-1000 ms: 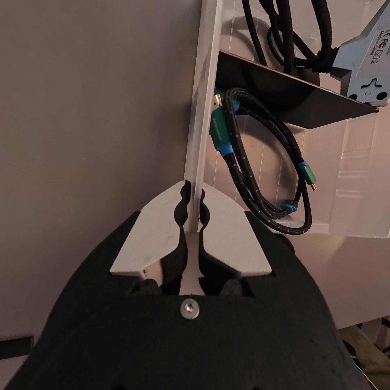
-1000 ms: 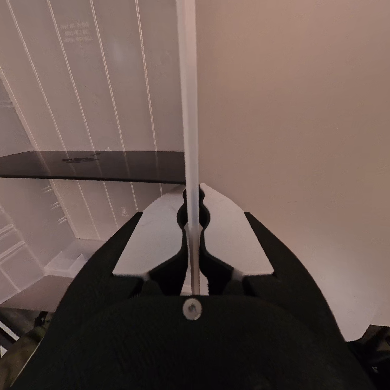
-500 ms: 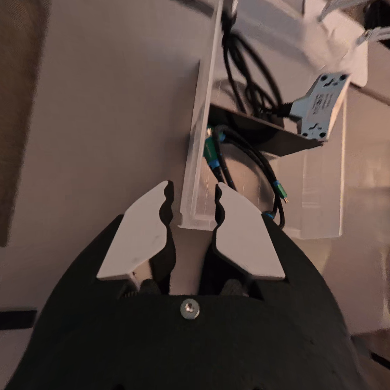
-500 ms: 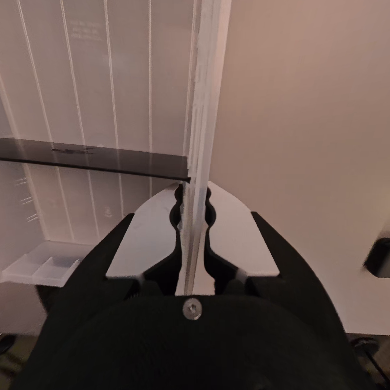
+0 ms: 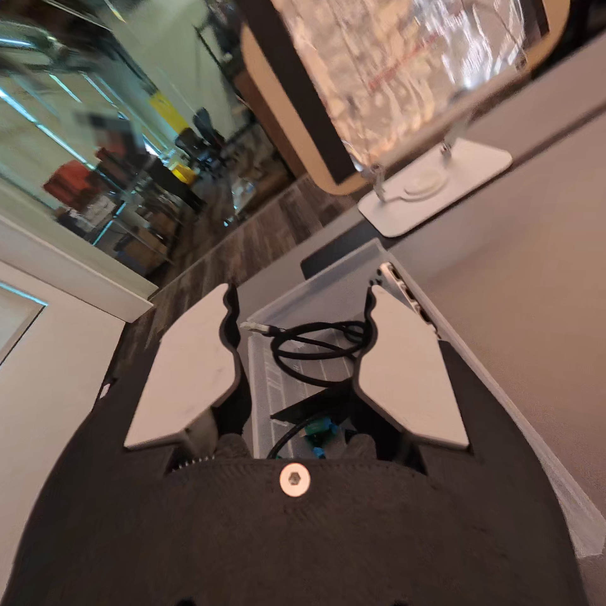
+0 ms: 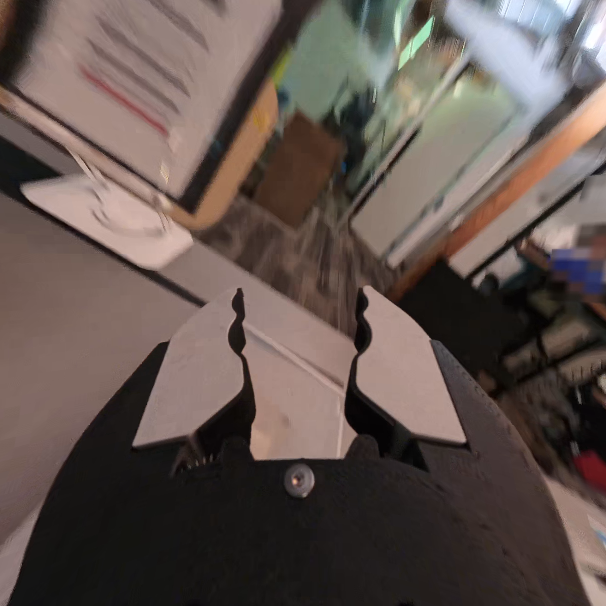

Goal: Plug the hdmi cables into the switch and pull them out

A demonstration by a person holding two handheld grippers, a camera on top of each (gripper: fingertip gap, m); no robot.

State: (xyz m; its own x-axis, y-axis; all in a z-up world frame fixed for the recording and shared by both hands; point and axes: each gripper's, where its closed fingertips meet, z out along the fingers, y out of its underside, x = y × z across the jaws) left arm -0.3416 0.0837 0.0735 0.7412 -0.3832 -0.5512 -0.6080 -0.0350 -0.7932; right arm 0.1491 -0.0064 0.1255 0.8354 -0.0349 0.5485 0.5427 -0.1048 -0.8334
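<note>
HDMI cables lie in clear bin under the open left tool

HDMI cables sit coiled inside a clear plastic bin on the grey counter: a black loop with a pale plug tip at about 10 o'clock of the coil, and a green-and-blue plug nearer the camera under a dark divider. Seen from the left tool, the coil lies straight ahead between its spread, empty fingers, its loop running roughly 9 to 3 o'clock. A silver switch edge shows at 1 o'clock. The right tool is also spread and holds nothing, over bare counter, so the left looks nearer. A monitor stand stands beyond, blurred
</note>
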